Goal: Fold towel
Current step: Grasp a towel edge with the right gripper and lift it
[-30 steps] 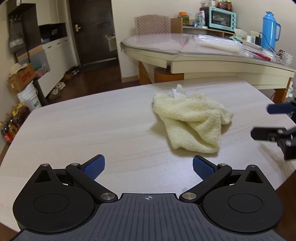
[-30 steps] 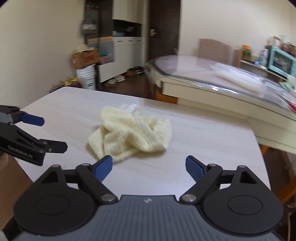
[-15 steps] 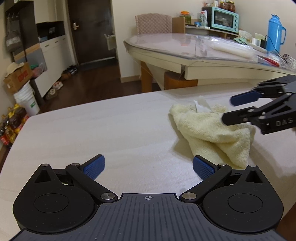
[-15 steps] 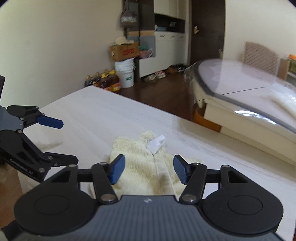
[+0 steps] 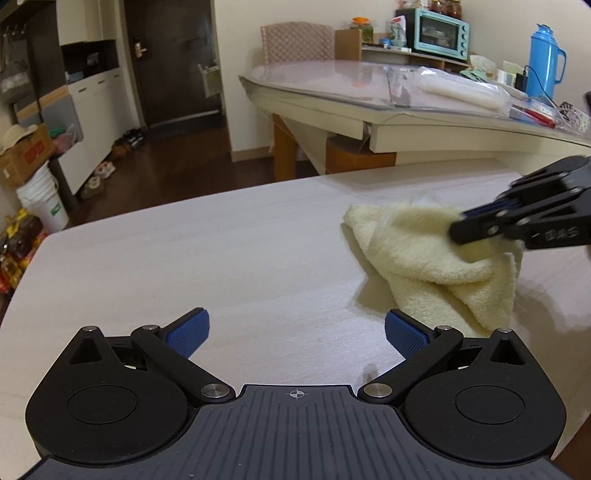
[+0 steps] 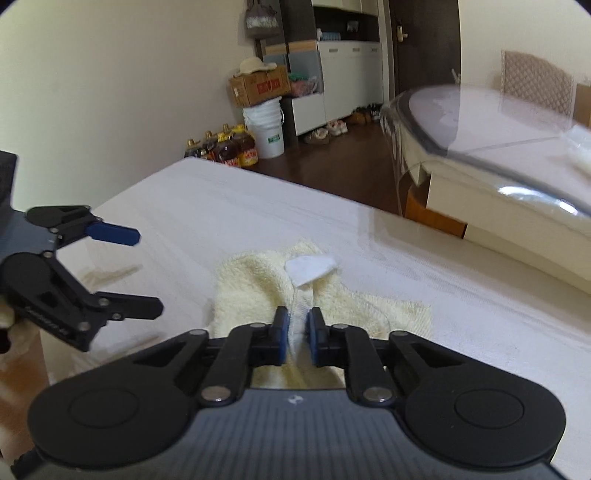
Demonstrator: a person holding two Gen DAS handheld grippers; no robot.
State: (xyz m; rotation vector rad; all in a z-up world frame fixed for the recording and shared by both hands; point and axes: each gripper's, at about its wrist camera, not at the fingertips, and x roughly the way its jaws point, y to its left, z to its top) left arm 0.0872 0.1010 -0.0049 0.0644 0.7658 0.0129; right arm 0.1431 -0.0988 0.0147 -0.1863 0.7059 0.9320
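Note:
A crumpled pale yellow towel (image 5: 417,254) lies on the light wood table (image 5: 184,266). In the right wrist view the towel (image 6: 251,280) shows a white label (image 6: 310,267) at its top. My right gripper (image 6: 295,328) is closing, and its blue pads pinch the towel's white hem. From the left wrist view the right gripper (image 5: 458,229) reaches in from the right onto the towel's top. My left gripper (image 5: 297,328) is open over bare table, to the left of the towel. Across the table, the left gripper (image 6: 147,271) hangs with its fingers spread and nothing between them.
A second table (image 5: 369,92) under a clear plastic sheet stands just behind, with a blue flask (image 5: 543,61) and a teal oven (image 5: 439,33) on it. On the floor to the left are a white bucket (image 6: 264,133), bottles and a cardboard box.
My right gripper came forward over the towel and its jaws went from wide to pinched on the hem. The left gripper shifted left, so the towel now sits at the right of its view.

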